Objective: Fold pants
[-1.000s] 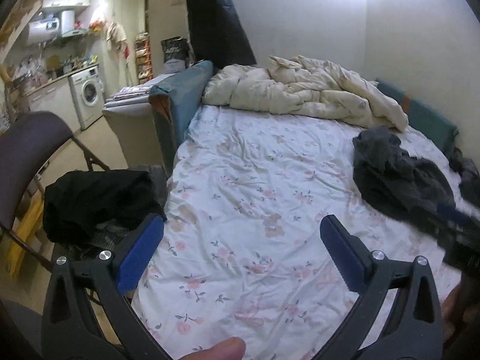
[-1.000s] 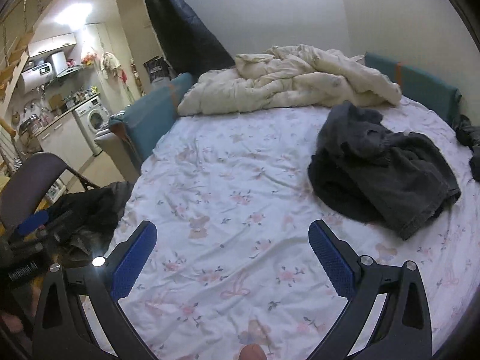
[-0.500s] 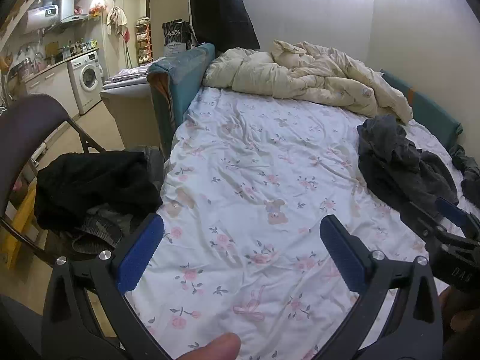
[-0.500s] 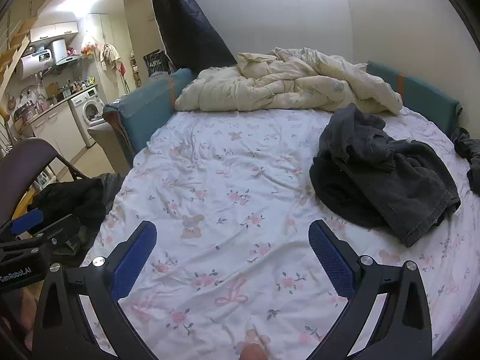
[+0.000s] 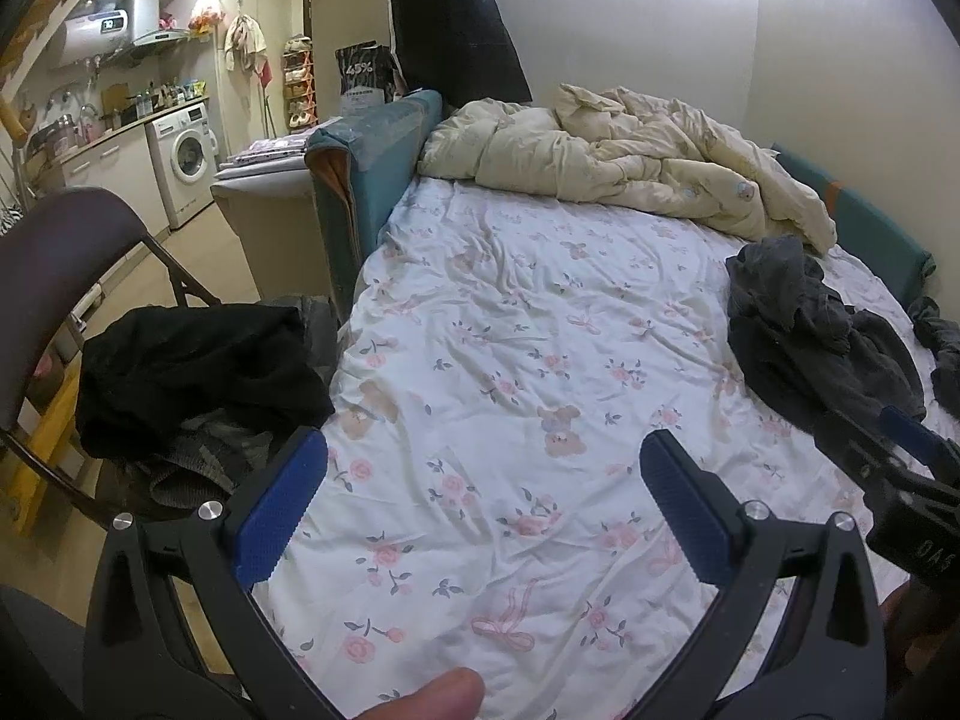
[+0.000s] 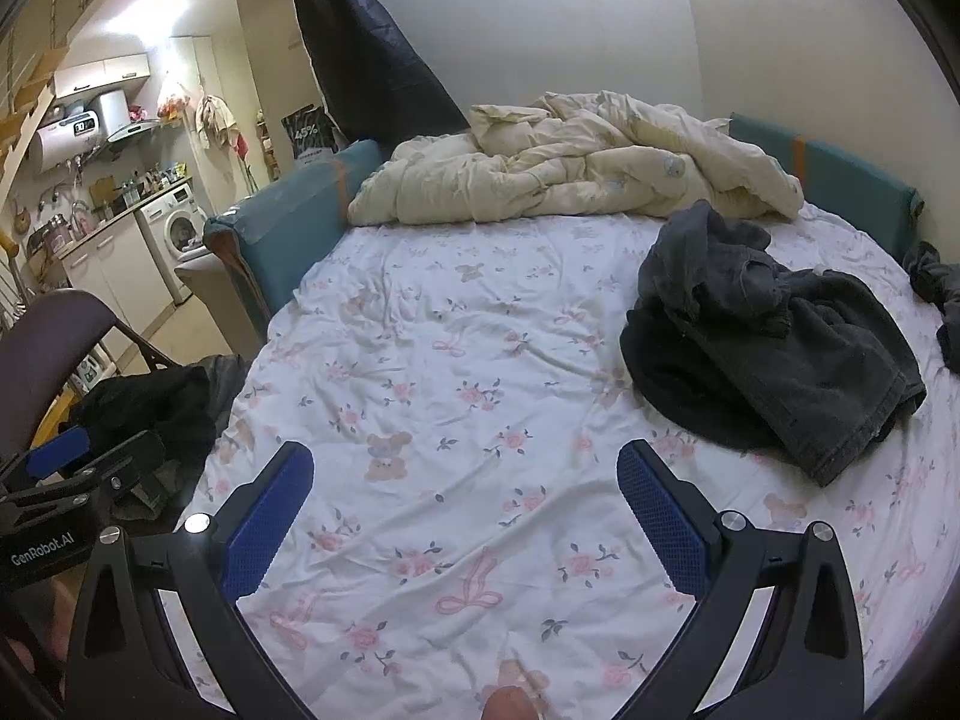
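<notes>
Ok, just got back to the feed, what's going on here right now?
A person holds a claw in each hand over the floral bed sheet. The left claw and right claw are both open and empty. The dark grey pants lie crumpled on the bed's right side, untouched. Folding hasn't begun.

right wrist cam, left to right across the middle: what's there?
Dark purple folding chair back → black clothes heaped on the chair → white floral bedsheet → crumpled dark grey pants → another dark garment at the bed's right edge.
</notes>
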Action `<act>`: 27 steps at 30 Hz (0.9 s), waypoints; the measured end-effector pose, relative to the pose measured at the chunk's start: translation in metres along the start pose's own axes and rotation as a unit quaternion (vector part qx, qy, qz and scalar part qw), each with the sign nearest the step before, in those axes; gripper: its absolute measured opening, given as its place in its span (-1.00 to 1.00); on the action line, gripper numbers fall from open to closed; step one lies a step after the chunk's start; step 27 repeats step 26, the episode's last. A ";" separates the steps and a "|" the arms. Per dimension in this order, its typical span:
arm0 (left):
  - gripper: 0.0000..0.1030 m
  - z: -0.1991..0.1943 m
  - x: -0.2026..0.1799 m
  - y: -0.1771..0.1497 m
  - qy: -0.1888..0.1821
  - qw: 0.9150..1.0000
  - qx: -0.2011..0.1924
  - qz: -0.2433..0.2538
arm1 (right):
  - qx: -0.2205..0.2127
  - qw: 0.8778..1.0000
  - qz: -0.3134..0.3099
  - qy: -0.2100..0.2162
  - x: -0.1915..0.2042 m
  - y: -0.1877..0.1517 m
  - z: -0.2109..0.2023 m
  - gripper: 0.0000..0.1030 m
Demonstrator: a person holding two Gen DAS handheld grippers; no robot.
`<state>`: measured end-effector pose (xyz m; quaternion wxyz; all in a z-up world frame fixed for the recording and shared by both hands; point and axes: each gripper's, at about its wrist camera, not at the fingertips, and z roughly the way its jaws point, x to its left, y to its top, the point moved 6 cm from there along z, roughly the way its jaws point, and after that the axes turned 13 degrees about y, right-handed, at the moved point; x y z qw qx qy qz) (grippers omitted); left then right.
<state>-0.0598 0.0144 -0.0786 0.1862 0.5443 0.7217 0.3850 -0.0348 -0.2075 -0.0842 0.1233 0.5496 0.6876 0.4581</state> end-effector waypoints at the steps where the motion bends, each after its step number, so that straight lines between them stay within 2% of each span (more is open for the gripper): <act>1: 1.00 0.000 0.000 0.000 0.000 1.000 -0.001 0.001 | -0.001 1.000 0.000 0.001 0.000 0.000 0.000 1.00; 27: 1.00 -0.004 -0.003 0.006 -0.019 1.000 -0.003 -0.001 | -0.001 1.000 0.003 -0.012 0.004 -0.002 -0.003 1.00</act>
